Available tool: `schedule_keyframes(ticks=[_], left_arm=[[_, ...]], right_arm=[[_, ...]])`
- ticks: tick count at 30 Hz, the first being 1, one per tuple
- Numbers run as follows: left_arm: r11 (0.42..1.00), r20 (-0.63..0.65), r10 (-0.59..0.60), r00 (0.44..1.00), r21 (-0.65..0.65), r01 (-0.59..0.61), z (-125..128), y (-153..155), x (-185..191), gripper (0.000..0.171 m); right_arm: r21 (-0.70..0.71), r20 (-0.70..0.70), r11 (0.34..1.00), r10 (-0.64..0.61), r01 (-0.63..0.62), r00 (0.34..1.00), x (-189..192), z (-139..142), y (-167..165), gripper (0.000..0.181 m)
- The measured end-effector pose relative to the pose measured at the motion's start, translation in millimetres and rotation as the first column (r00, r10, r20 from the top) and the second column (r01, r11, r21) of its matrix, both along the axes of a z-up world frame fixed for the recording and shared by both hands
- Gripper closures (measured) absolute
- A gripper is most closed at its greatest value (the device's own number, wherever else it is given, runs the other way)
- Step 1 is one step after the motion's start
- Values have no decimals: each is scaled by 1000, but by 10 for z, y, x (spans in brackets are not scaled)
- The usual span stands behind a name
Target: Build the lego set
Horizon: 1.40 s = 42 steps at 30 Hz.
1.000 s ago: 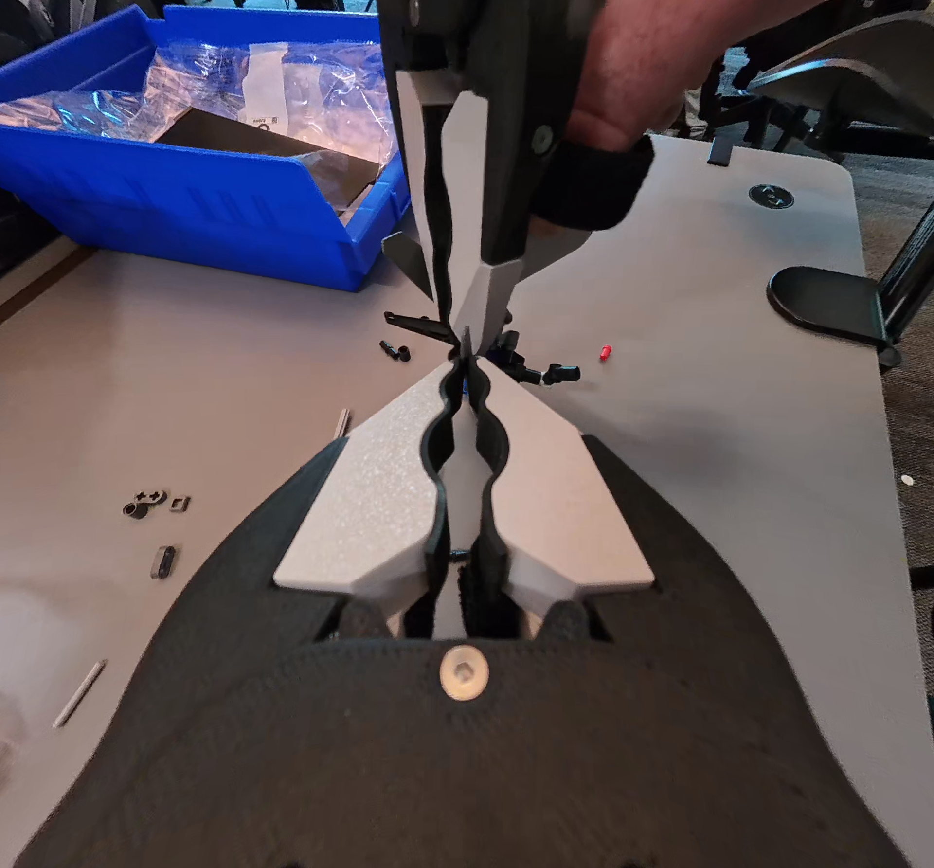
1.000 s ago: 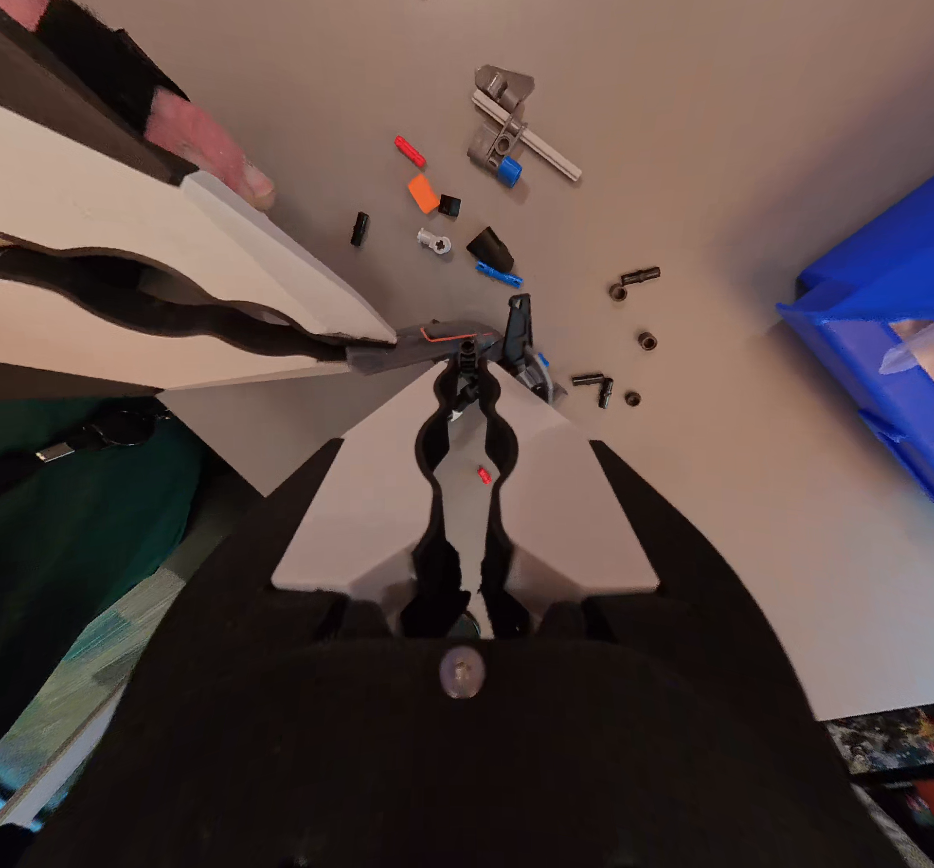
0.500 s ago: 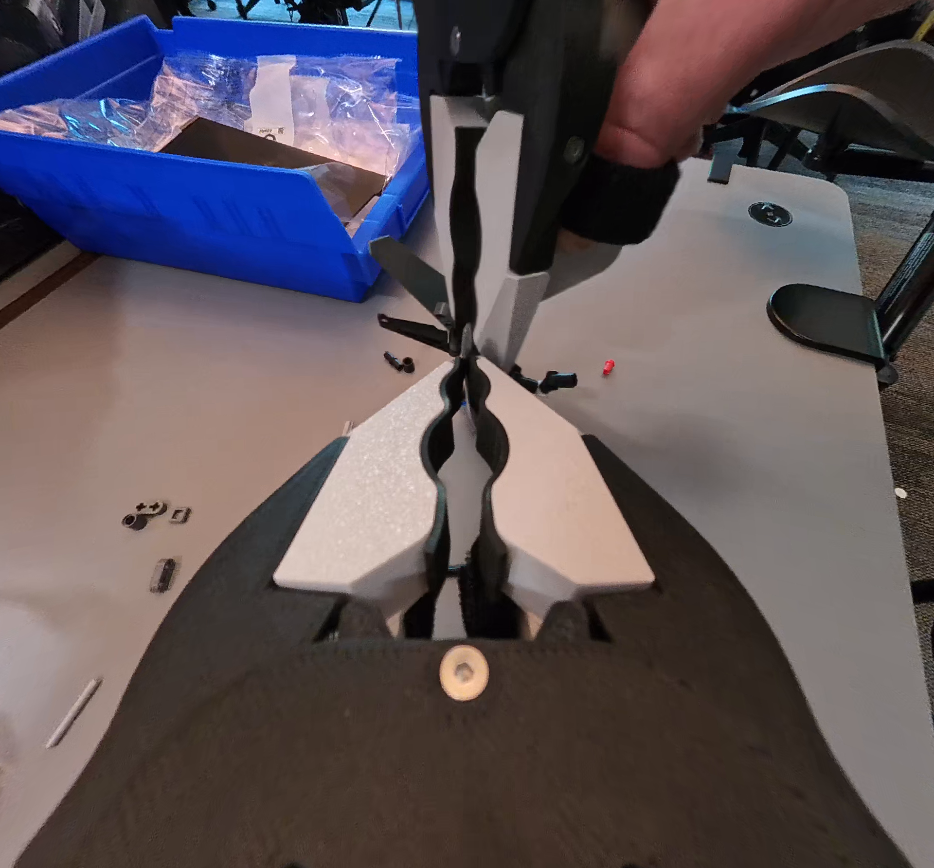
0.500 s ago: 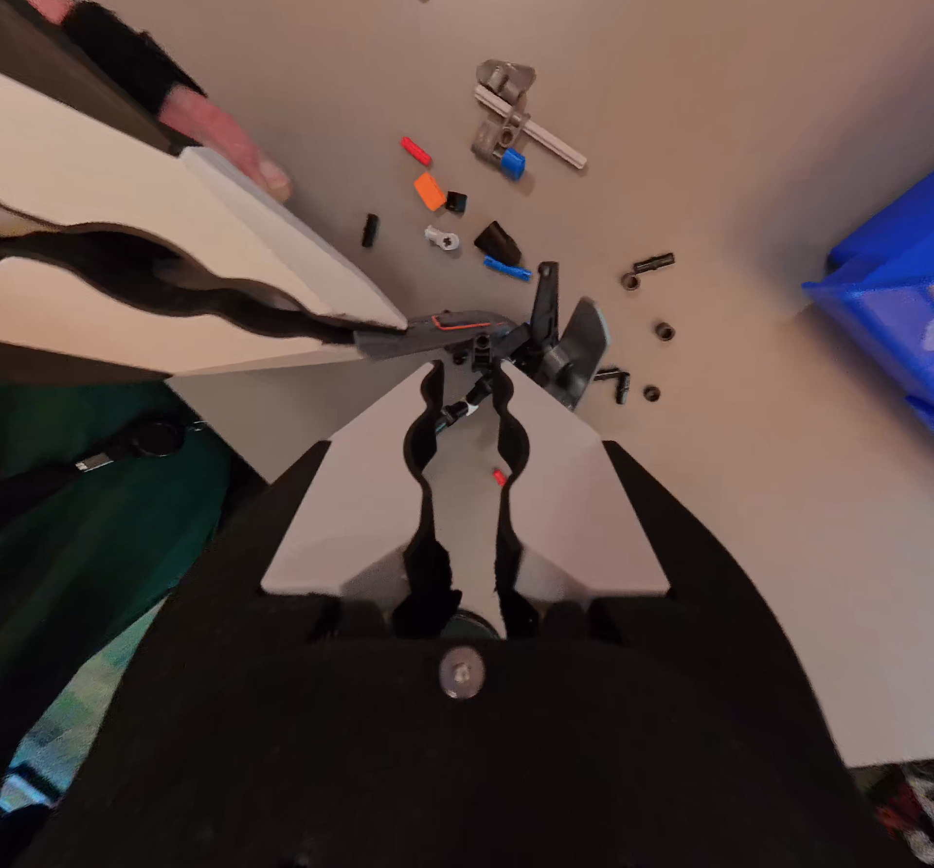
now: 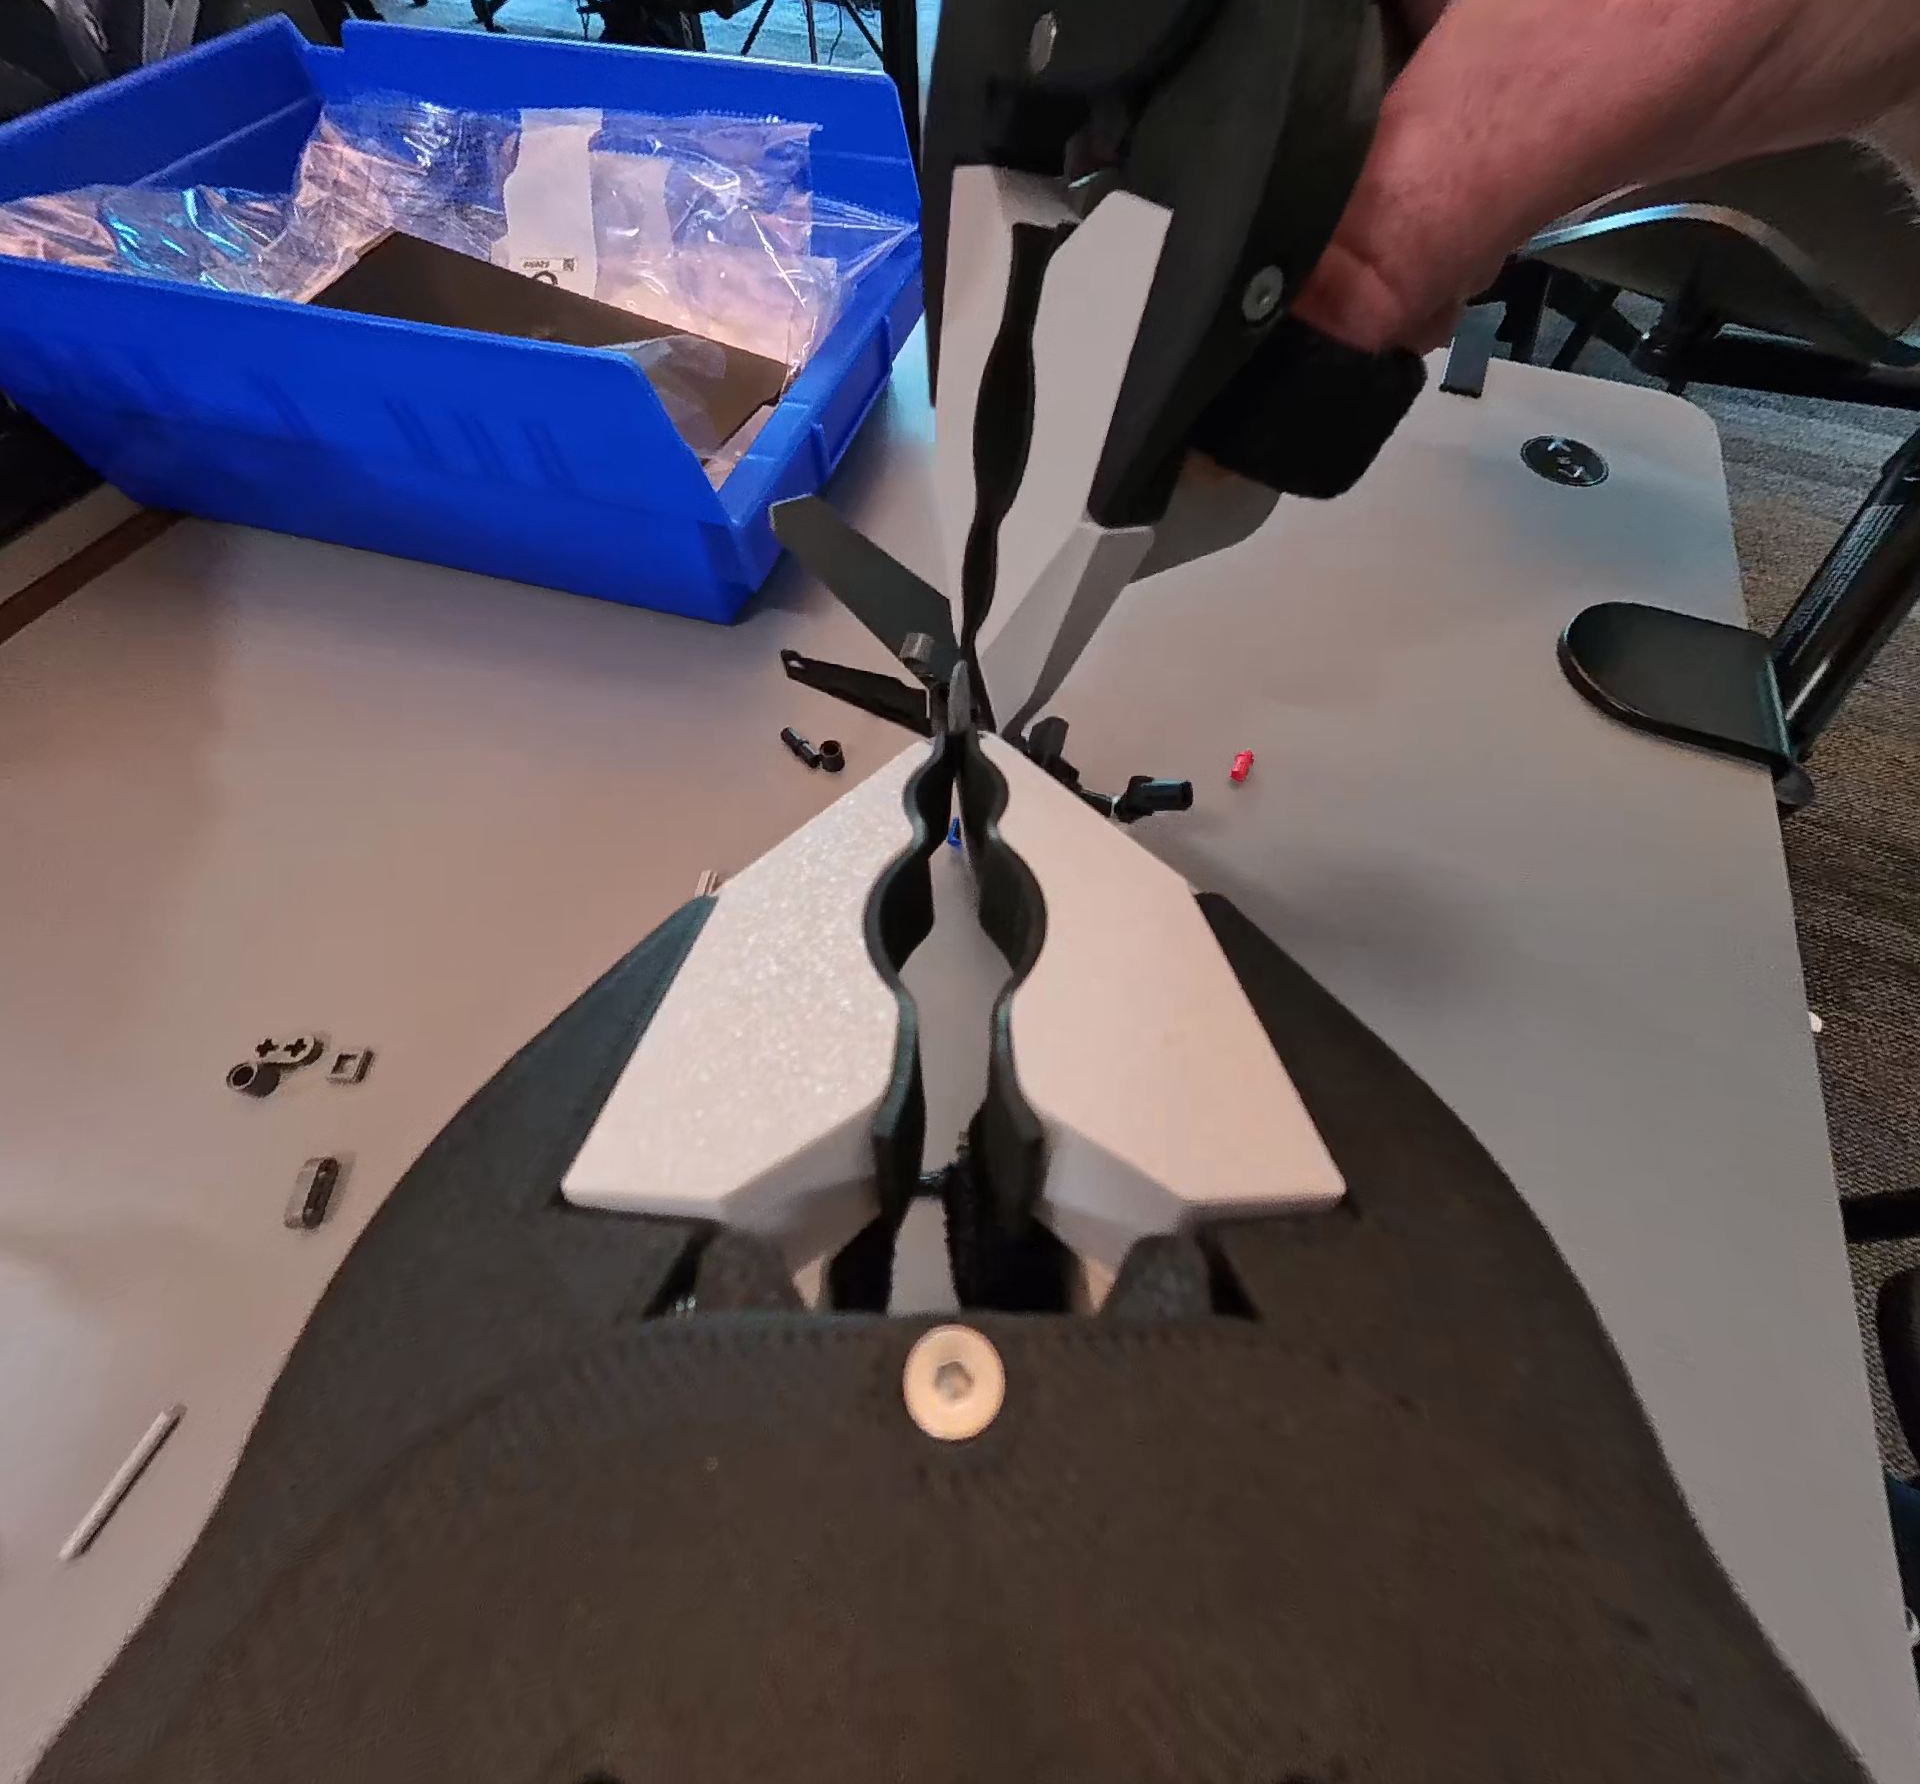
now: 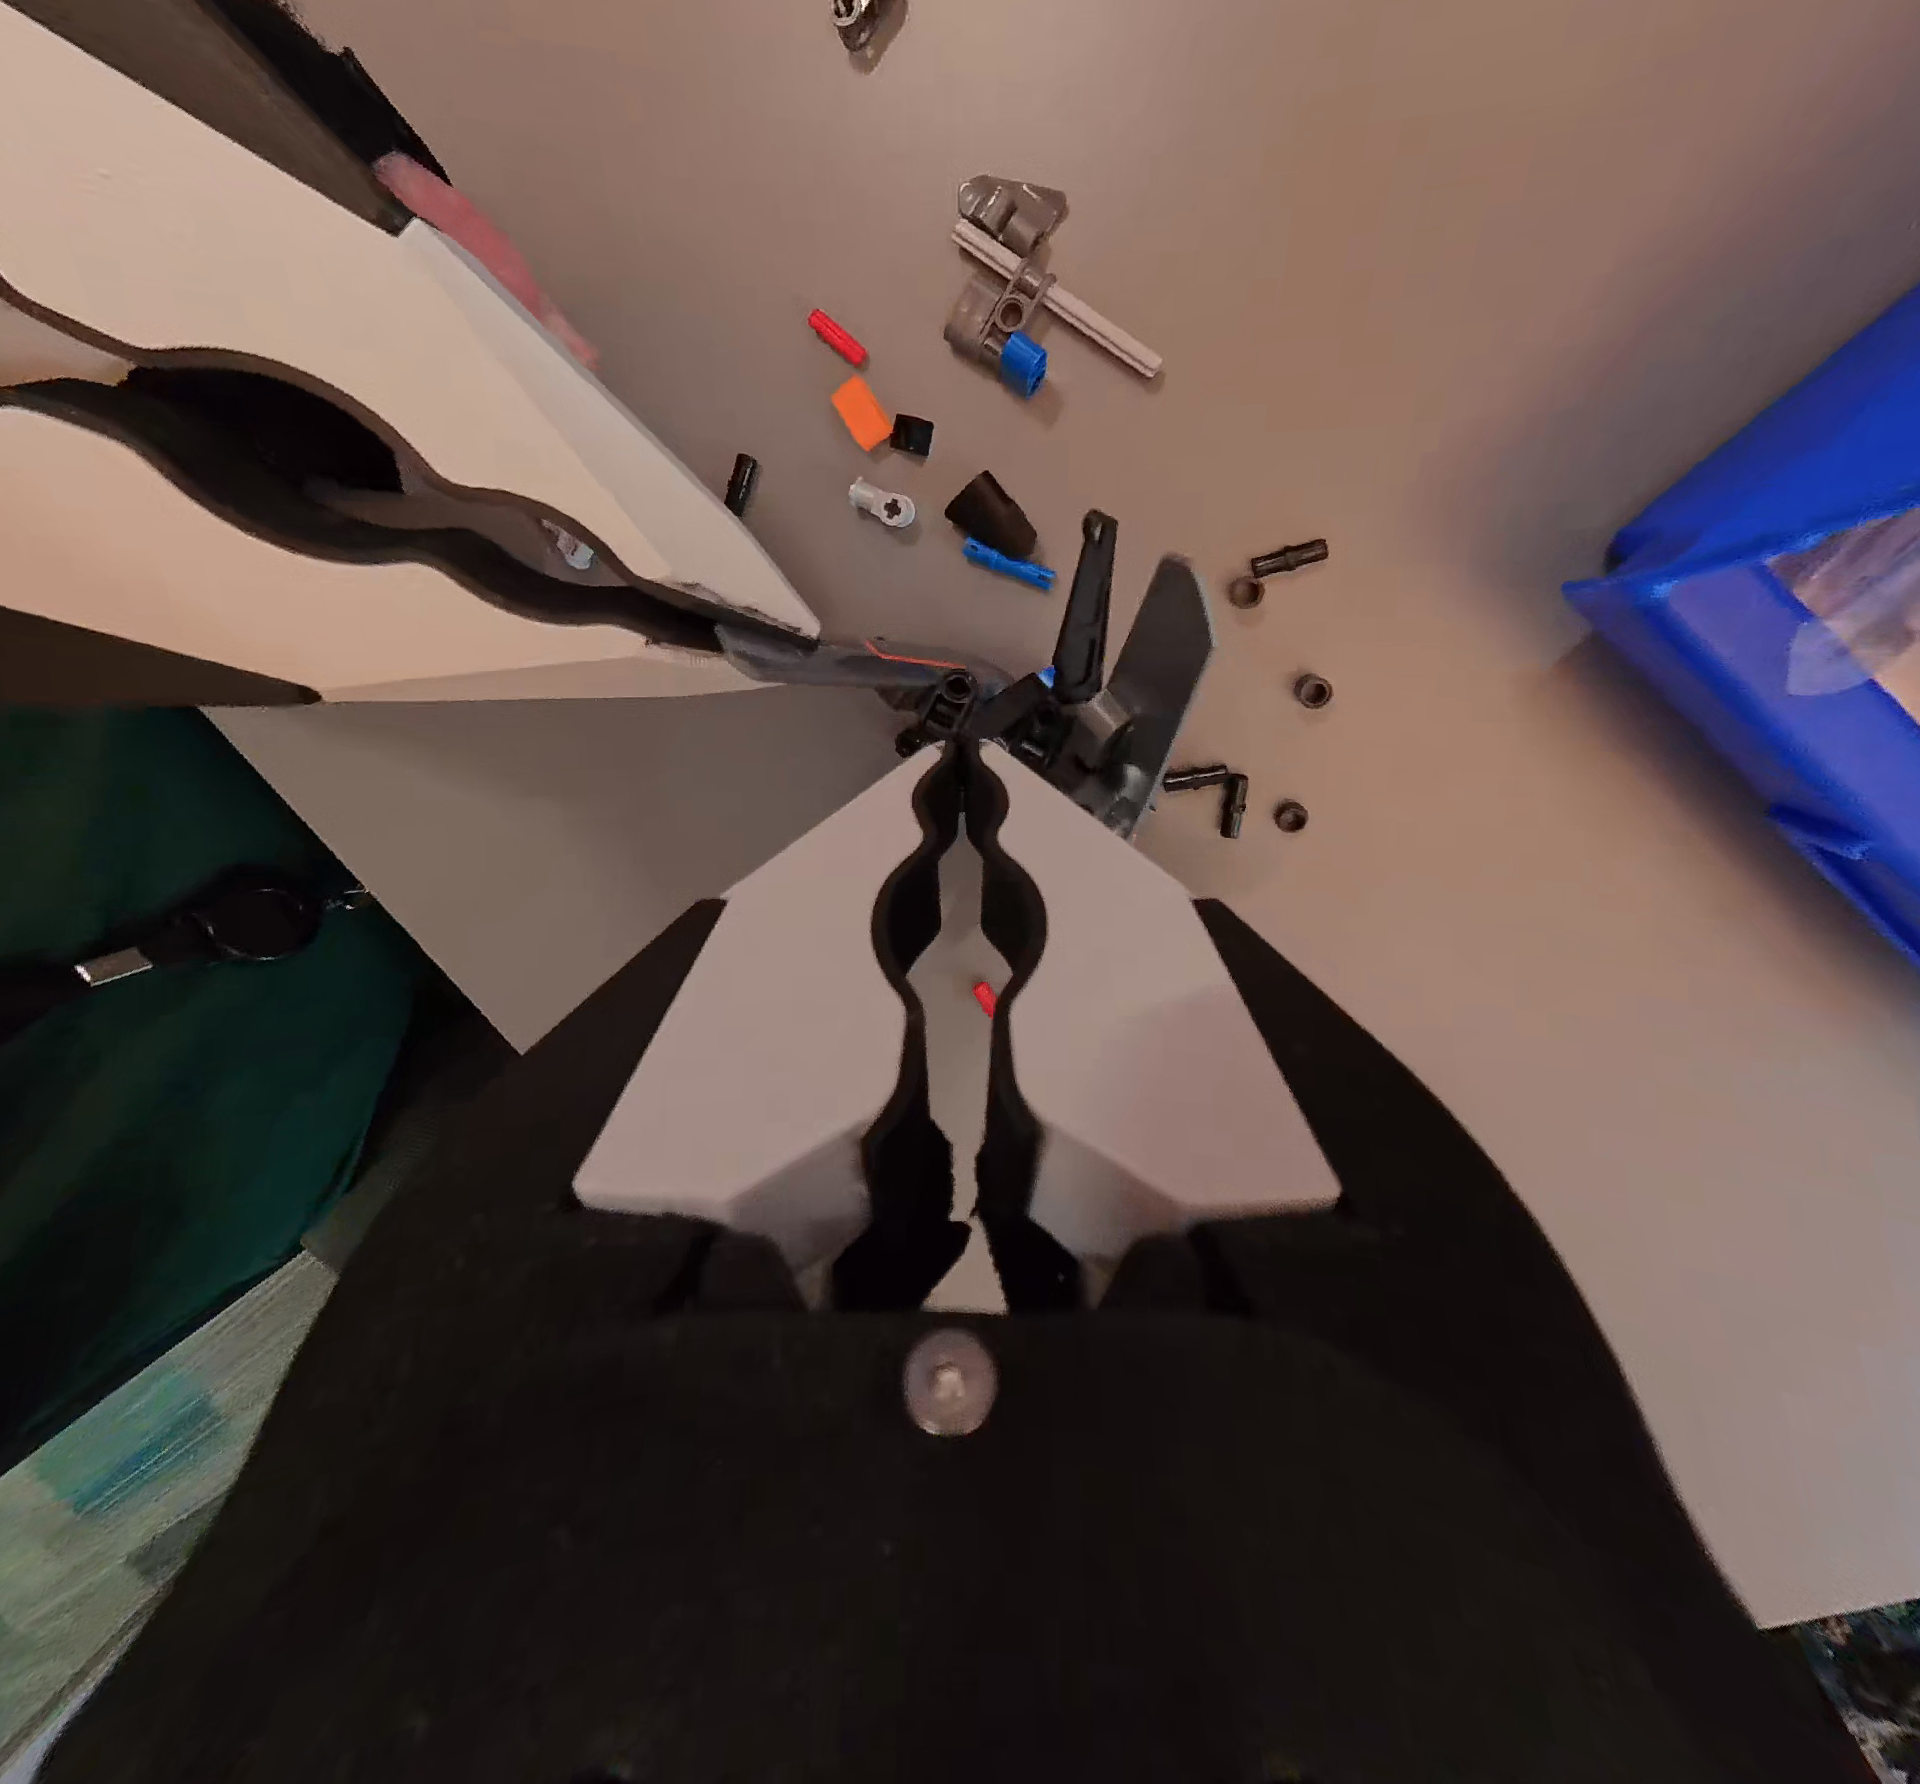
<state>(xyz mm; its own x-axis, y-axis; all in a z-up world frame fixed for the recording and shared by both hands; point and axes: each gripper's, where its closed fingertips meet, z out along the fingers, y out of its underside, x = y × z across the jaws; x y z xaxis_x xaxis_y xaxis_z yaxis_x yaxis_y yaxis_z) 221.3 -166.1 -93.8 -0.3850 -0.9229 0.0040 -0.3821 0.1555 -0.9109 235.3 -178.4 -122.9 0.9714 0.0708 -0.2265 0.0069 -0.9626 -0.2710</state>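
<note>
While both tongs pinch the lego assembly, loose pieces crowd just beside.

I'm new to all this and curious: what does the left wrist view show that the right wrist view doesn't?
Only the left: the inside of the blue bin with clear plastic bags, and a person's hand.

Only the right: an orange piece and a grey axle assembly.

Both: the grey table, both grippers shut on the dark lego assembly, and a small red pin.
</note>
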Motion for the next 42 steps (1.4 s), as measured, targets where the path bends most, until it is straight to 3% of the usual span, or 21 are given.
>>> schedule_keyframes(ticks=[9, 14, 18, 23, 24, 29, 42], left_arm=[[1000, -4, 1, 1000, -13, -1, 5, 7, 9, 171], [998, -15, 2, 1000, -61, -3, 6, 49, -1, 171], [995, -16, -25, 1000, -98, 24, 15, 43, -12, 171], [990, -17, -64, 998, -128, 61, 1, 35, -37, 171], [990, -20, -64, 998, -127, 61, -2, 40, -40, 171], [983, -38, -47, 998, -181, 40, -2, 103, -18, 171], [906, -138, -70, 988, -423, 6, -99, 258, 90, 171]], right_arm=[[69, -39, 998, -3, 6, 999, -32, 24, 31, 181], [211, -7, 970, -119, 117, 993, 261, 275, 15, 181], [306, -91, 929, -191, 209, 977, 377, 187, -26, 157], [410, -320, 881, -102, 235, 942, 246, 43, 61, 162], [426, -330, 877, -77, 221, 941, 216, 20, 66, 174], [485, -348, 848, -36, 213, 937, 199, 4, 84, 181], [555, -487, 787, 44, 270, 872, 182, -24, 119, 181]])
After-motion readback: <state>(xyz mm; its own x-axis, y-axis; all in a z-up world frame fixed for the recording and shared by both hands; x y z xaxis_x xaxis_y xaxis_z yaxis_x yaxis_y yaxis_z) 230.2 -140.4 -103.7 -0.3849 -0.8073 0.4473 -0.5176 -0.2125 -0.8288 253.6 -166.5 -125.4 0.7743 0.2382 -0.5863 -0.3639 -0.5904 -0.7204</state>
